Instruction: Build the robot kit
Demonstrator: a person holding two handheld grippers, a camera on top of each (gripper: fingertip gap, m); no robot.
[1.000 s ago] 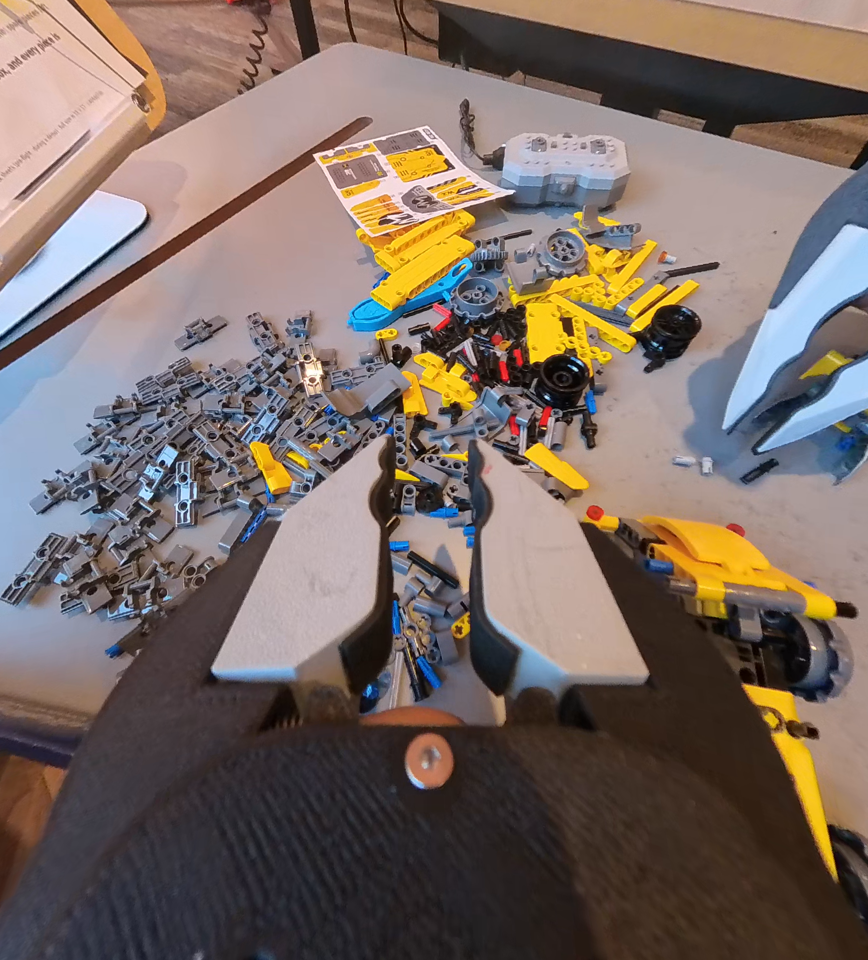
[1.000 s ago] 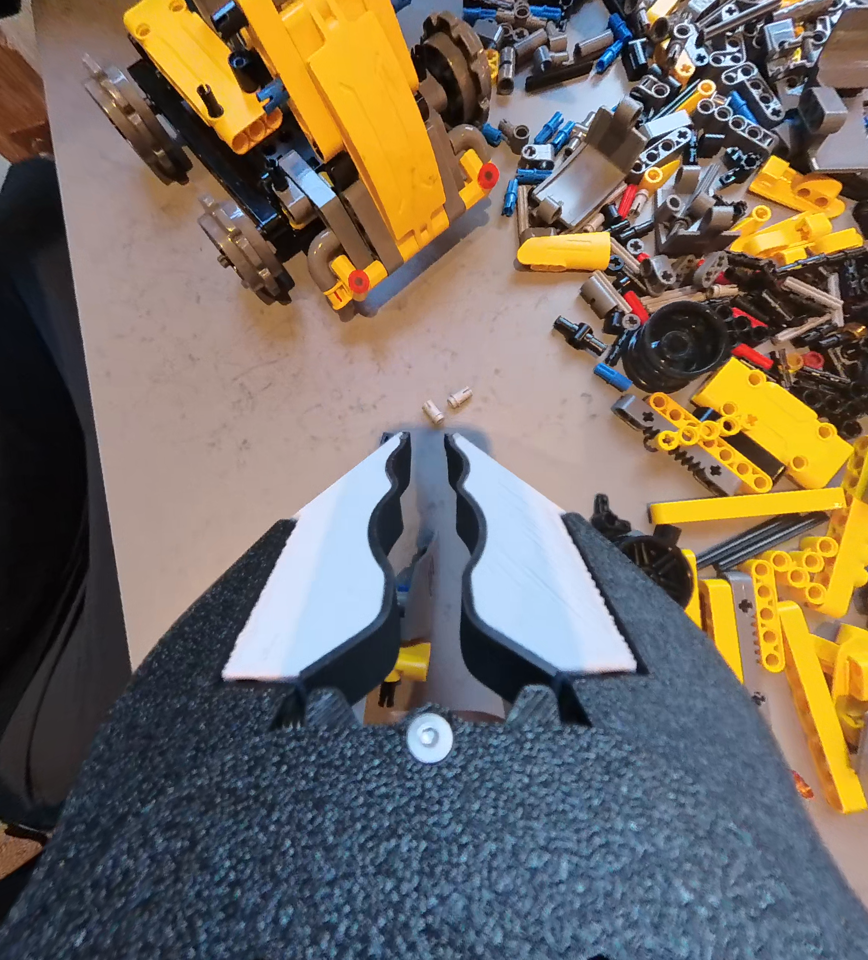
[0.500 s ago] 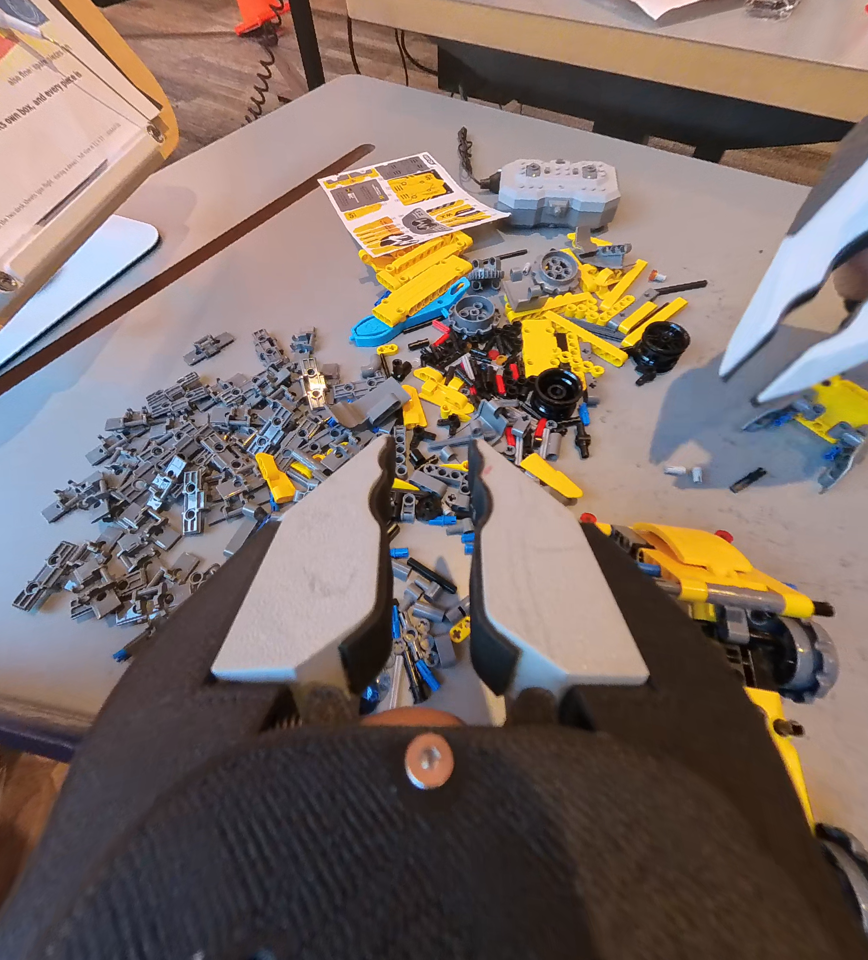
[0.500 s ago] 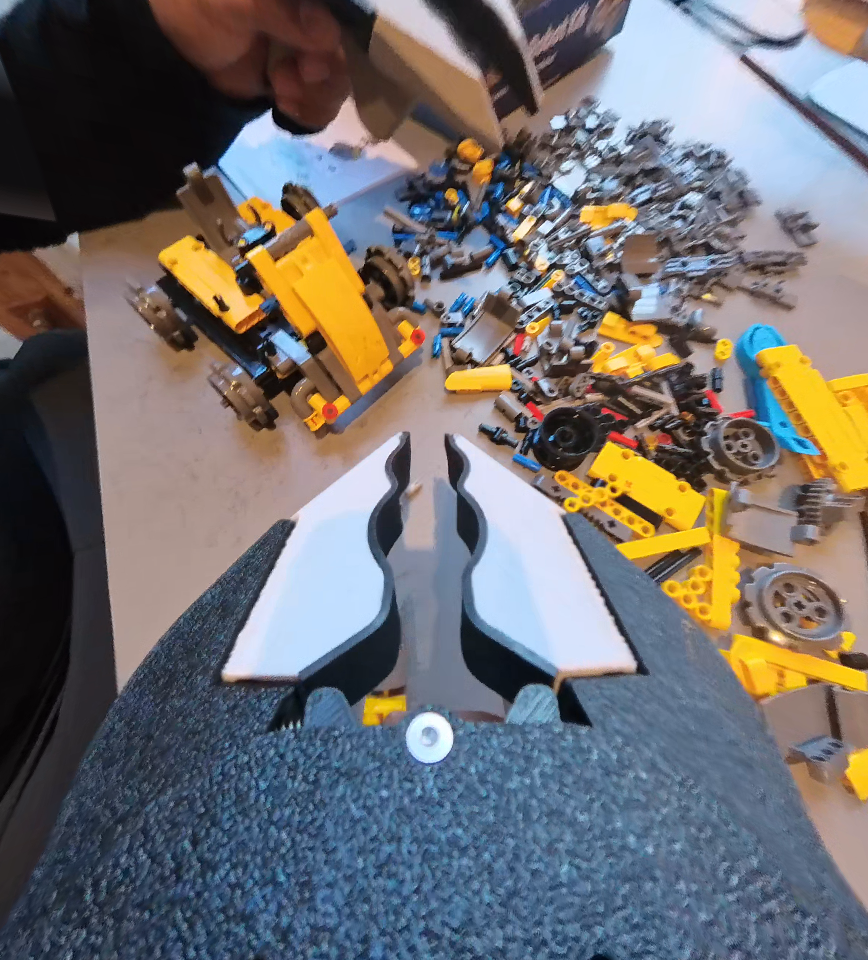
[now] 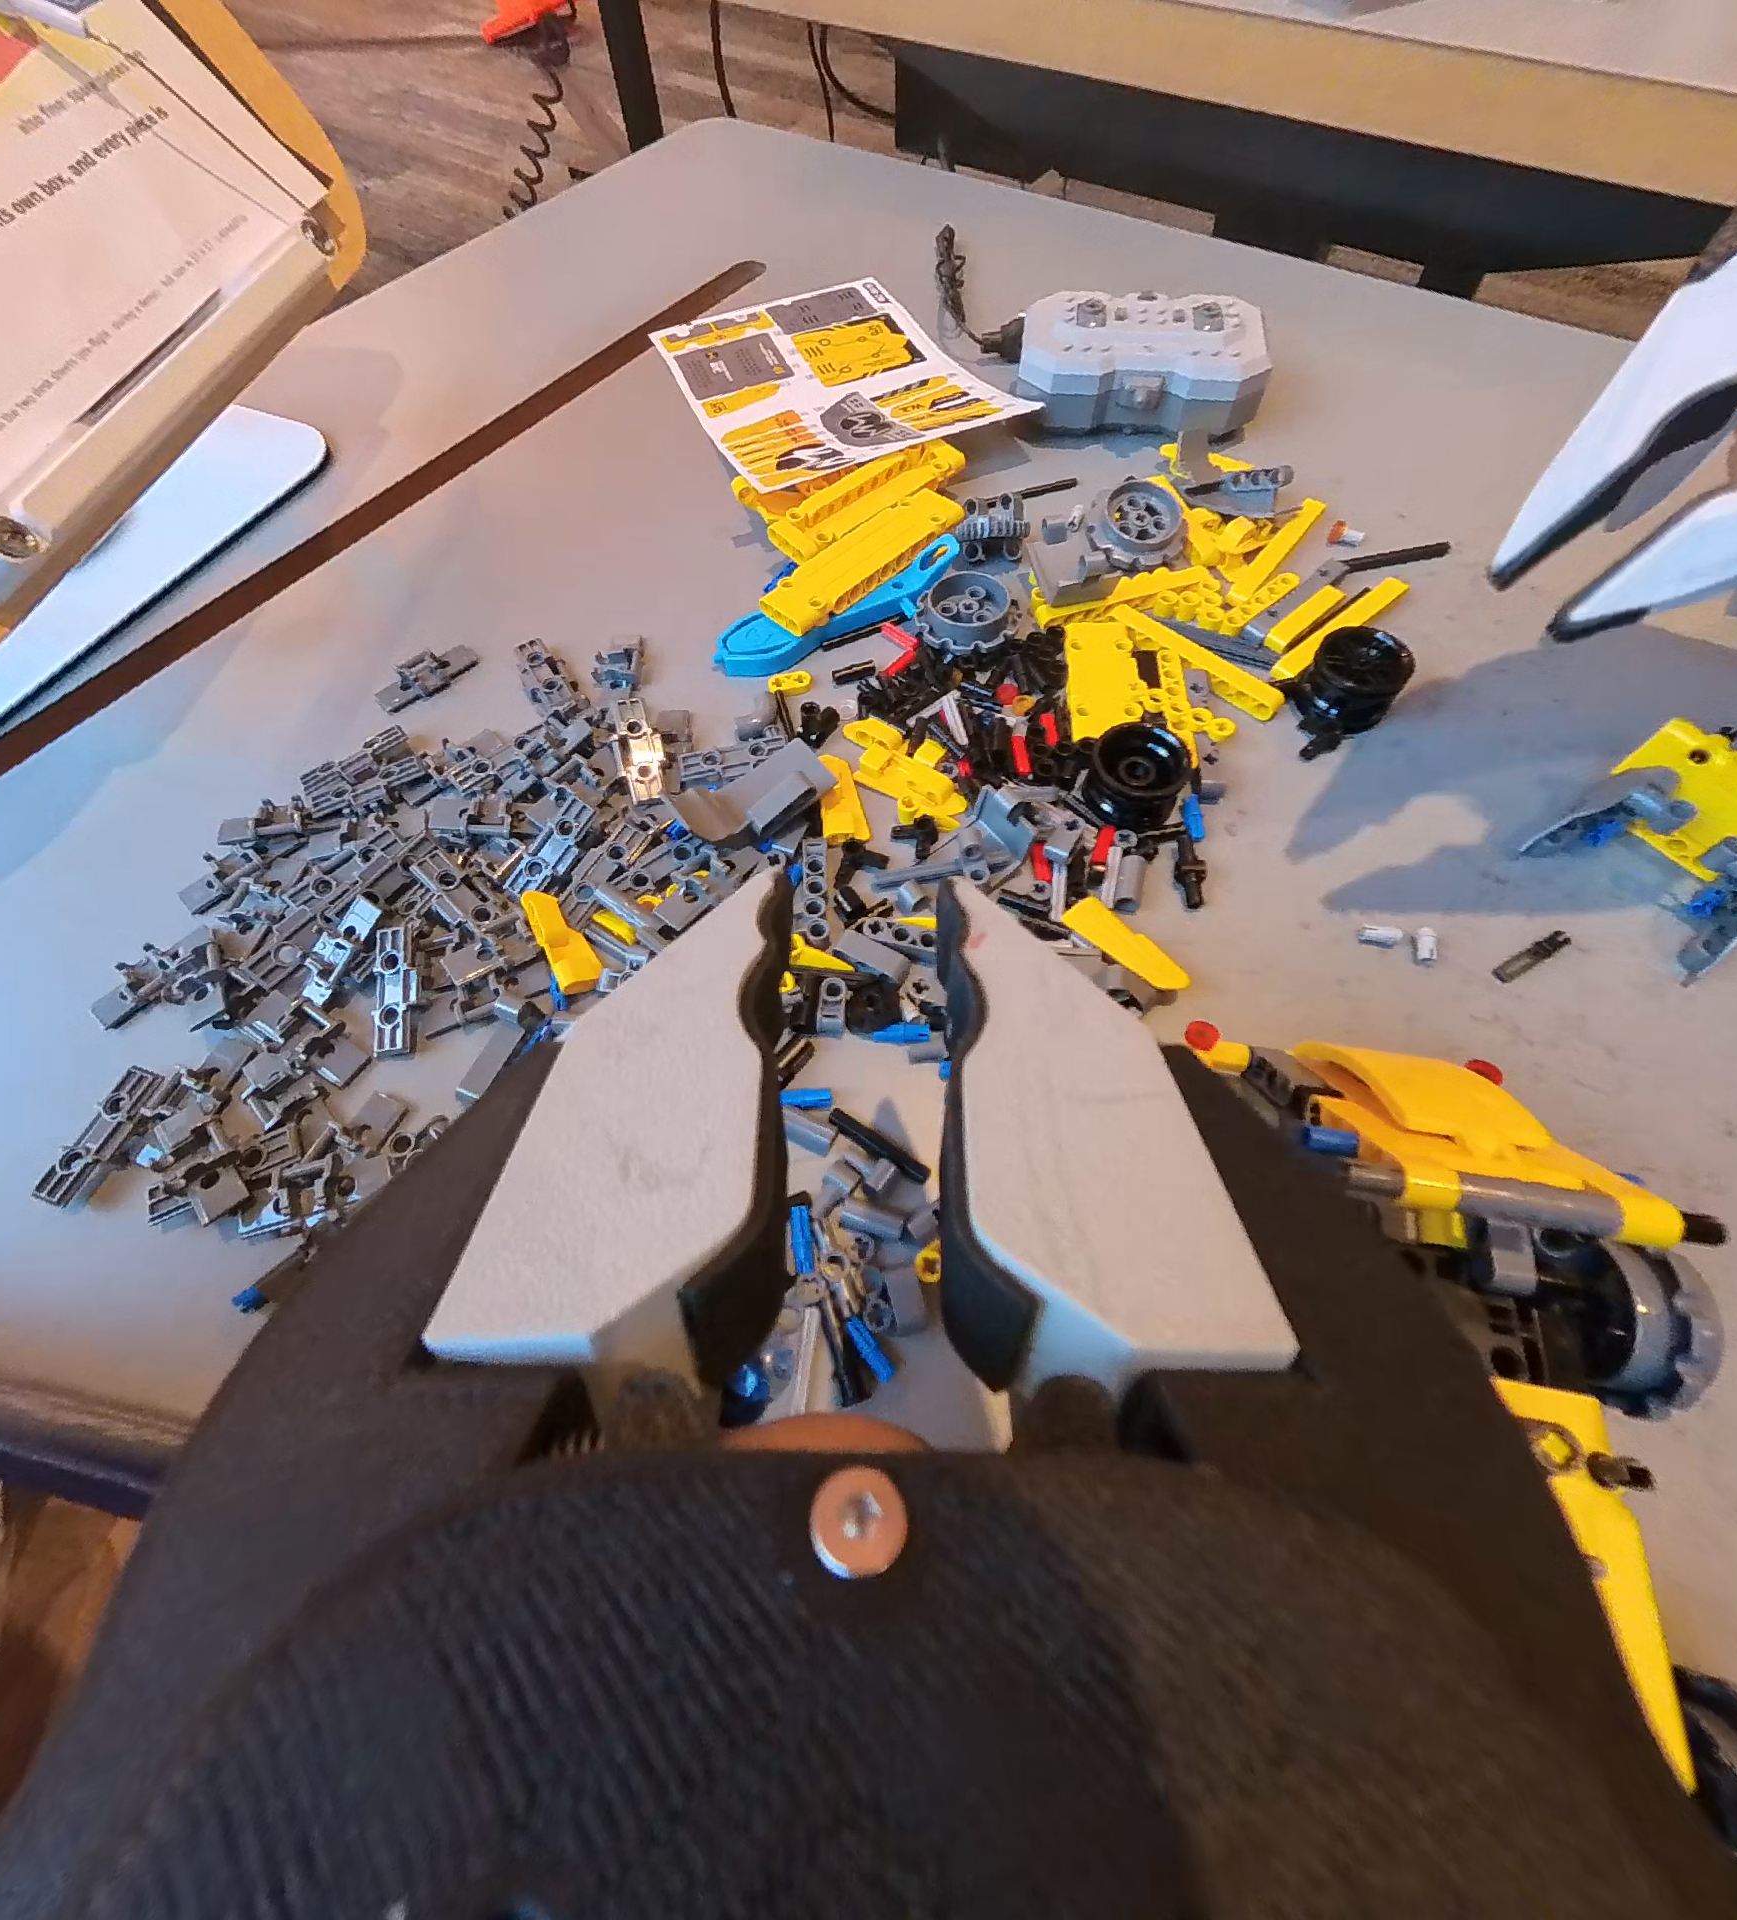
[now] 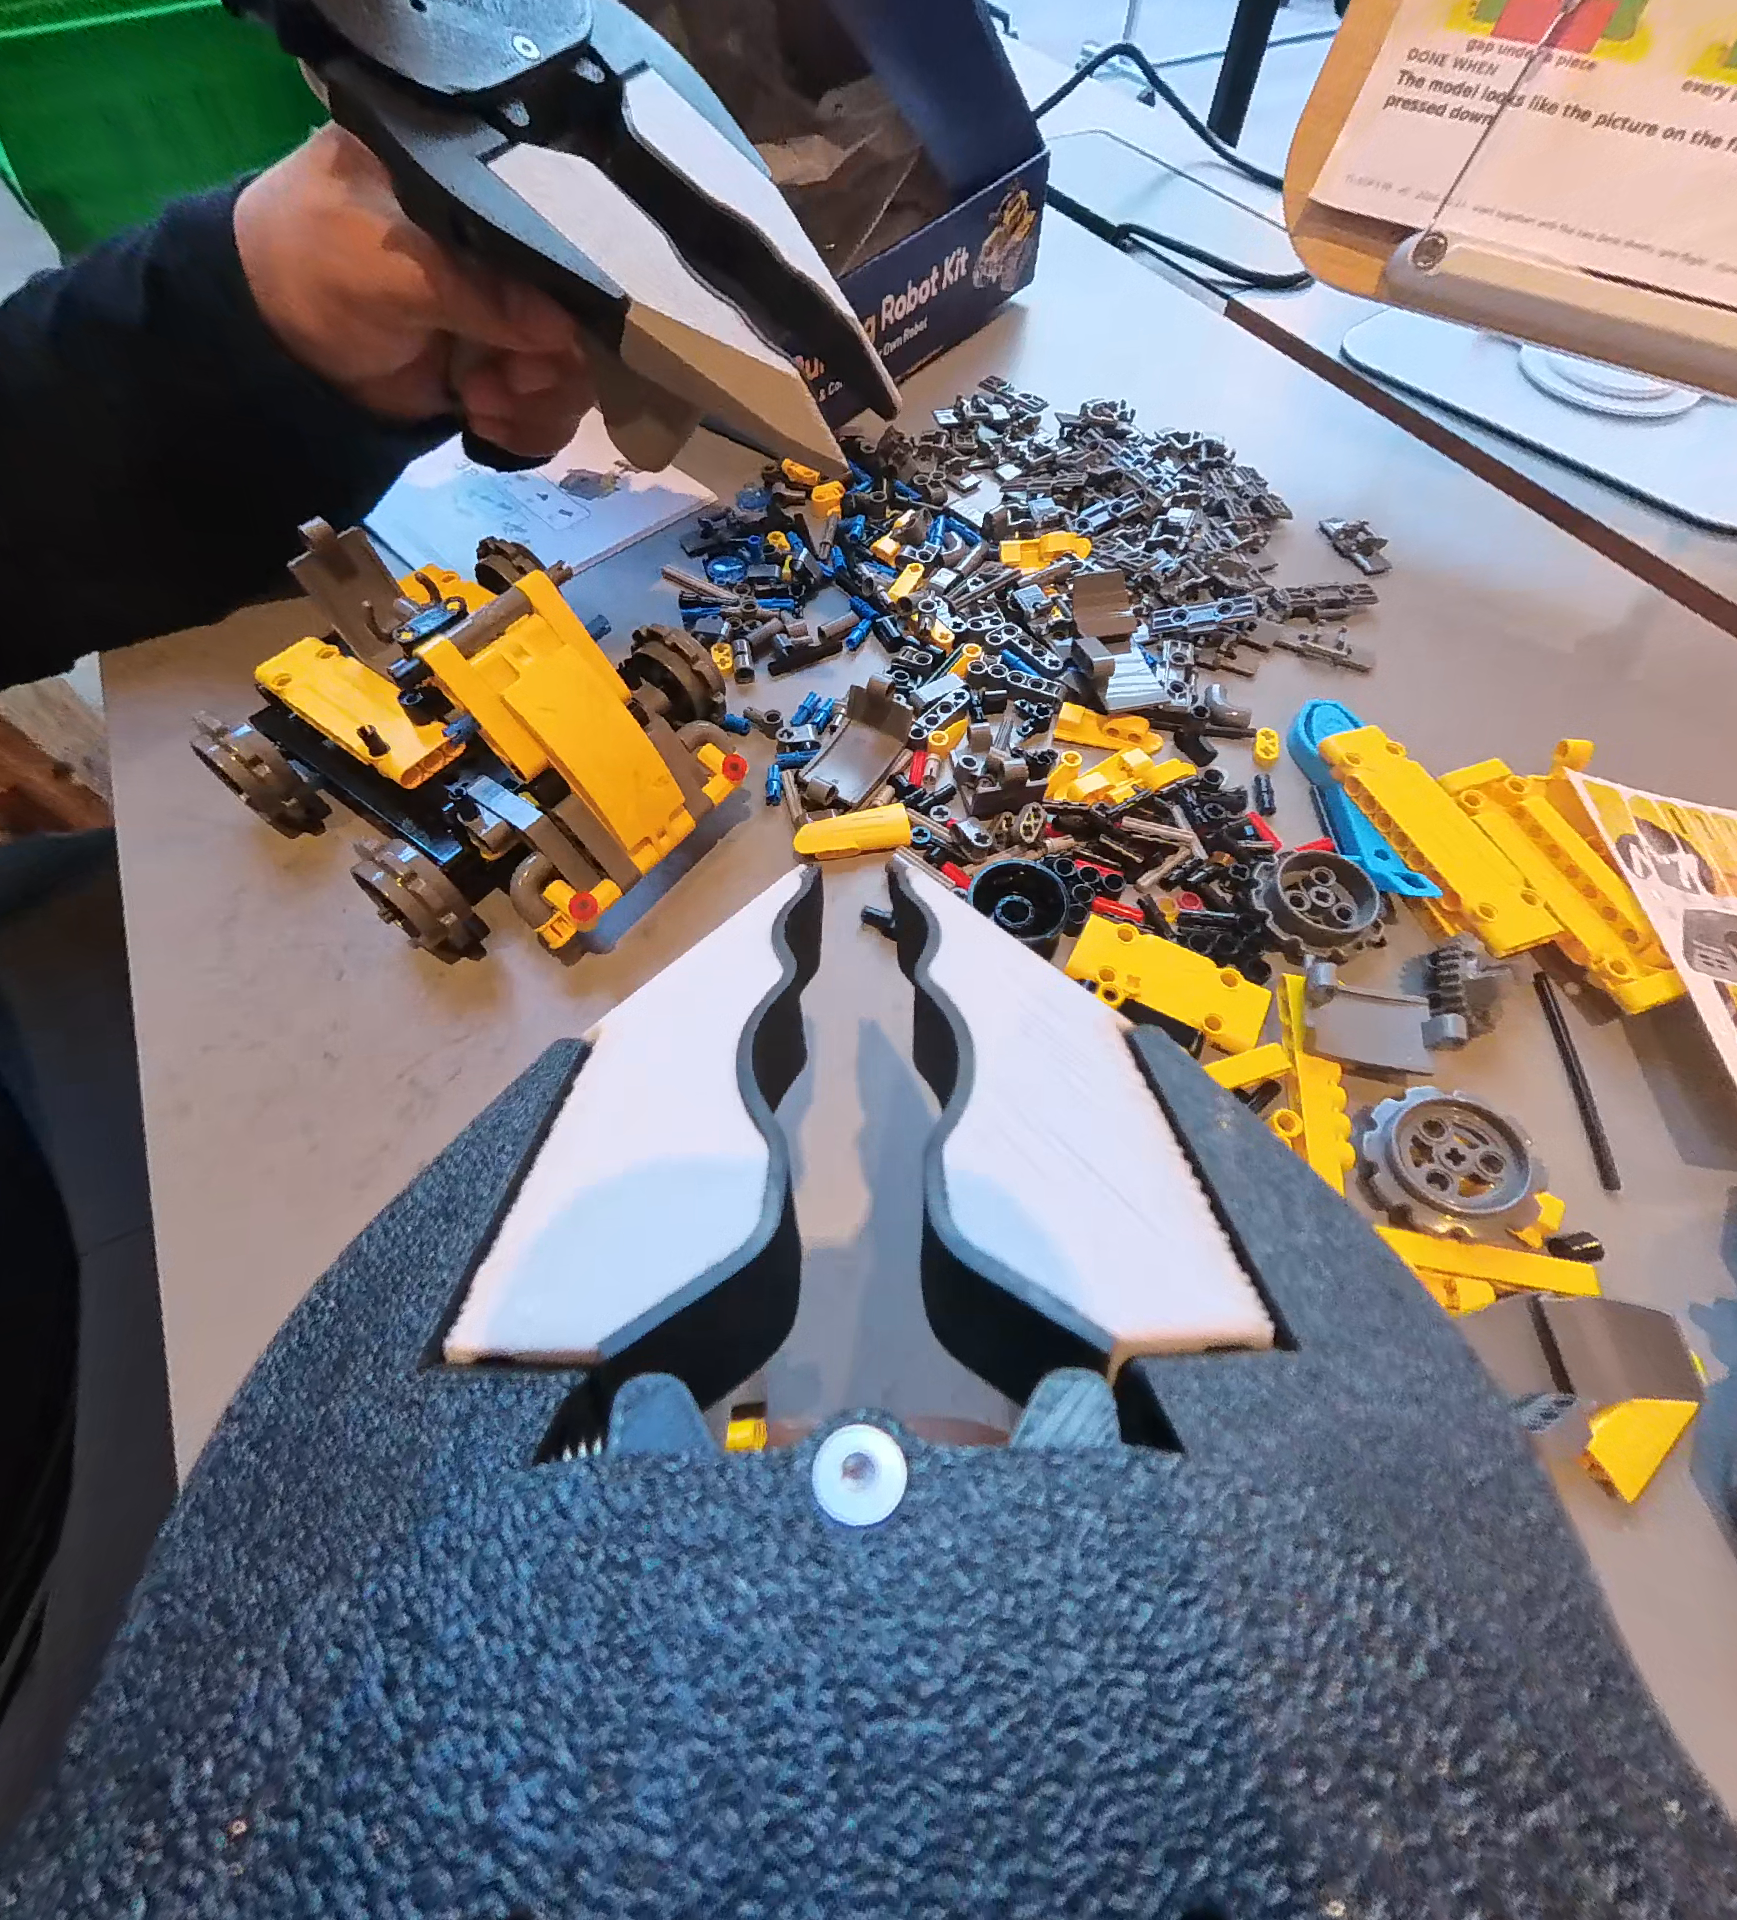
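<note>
Left gripper (image 5: 859, 920): textured black body, grey fingers spread, empty, above loose plastic building pieces (image 5: 843, 1195) near the surface's (image 5: 531, 416) near edge. Right gripper (image 6: 856, 883): spread, empty, over bare grey surface. Yellow partly built vehicle (image 6: 490, 748) stands beside the pile. Printed sticker sheet (image 5: 833, 384) and grey battery box (image 5: 1139, 358) lie beyond. Only the right wrist view shows a dark-blue lettered carton (image 6: 947, 239).

bench (image 5: 552, 416): smooth matt grey laminate | loose bricks (image 5: 1134, 675): glossy yellow/black plastic | track links (image 5: 324, 935): dull grey plastic | sticker sheet (image 5: 833, 395): glossy paper | left claw (image 5: 859, 914): matt grey plastic fingers, rough black body, metal screw | box (image 6: 937, 239): printed card
</note>
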